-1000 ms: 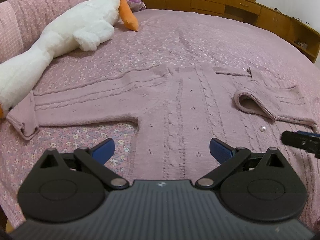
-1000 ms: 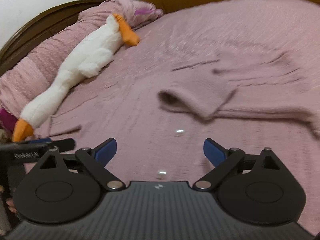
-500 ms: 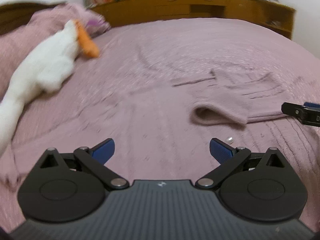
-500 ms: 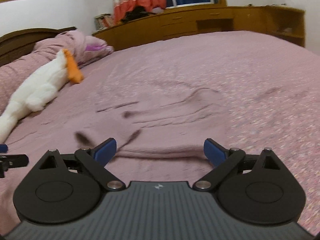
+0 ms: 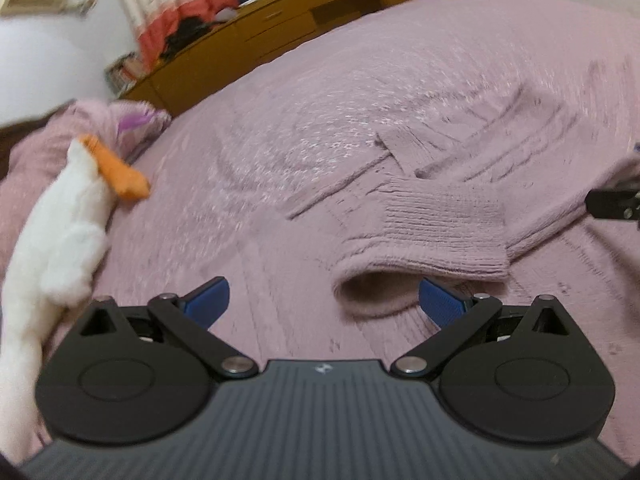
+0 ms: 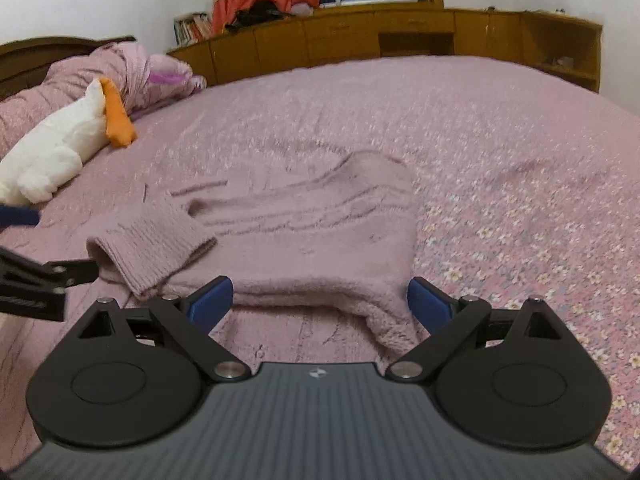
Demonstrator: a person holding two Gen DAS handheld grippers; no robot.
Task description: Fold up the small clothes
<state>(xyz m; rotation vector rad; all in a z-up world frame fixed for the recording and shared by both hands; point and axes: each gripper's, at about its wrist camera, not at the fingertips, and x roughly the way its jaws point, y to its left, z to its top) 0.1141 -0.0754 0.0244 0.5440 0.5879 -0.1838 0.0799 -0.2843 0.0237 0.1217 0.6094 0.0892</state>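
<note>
A small pink knitted cardigan (image 6: 320, 236) lies flat on the pink bedspread, one sleeve folded across its body. The ribbed cuff (image 5: 432, 232) of that sleeve gapes just ahead of my left gripper (image 5: 324, 300), which is open and empty, its right pad close to the cuff's mouth. My right gripper (image 6: 320, 300) is open too, low over the folded sleeve near the shoulder; sweater fabric lies between its blue pads without being pinched. The same cuff (image 6: 148, 248) shows at left in the right wrist view, with the left gripper's finger beside it.
A long white plush goose (image 6: 60, 144) with an orange beak lies at the left by pink pillows (image 6: 132, 68). Wooden cabinets (image 6: 400, 40) ring the far side of the bed. The floral bedspread (image 6: 520, 208) stretches away to the right.
Both grippers swung right and closed in on the folded sleeve. The left one now sits at the cuff; the right one went from the sweater's front to the sleeve's shoulder end. Both stayed open.
</note>
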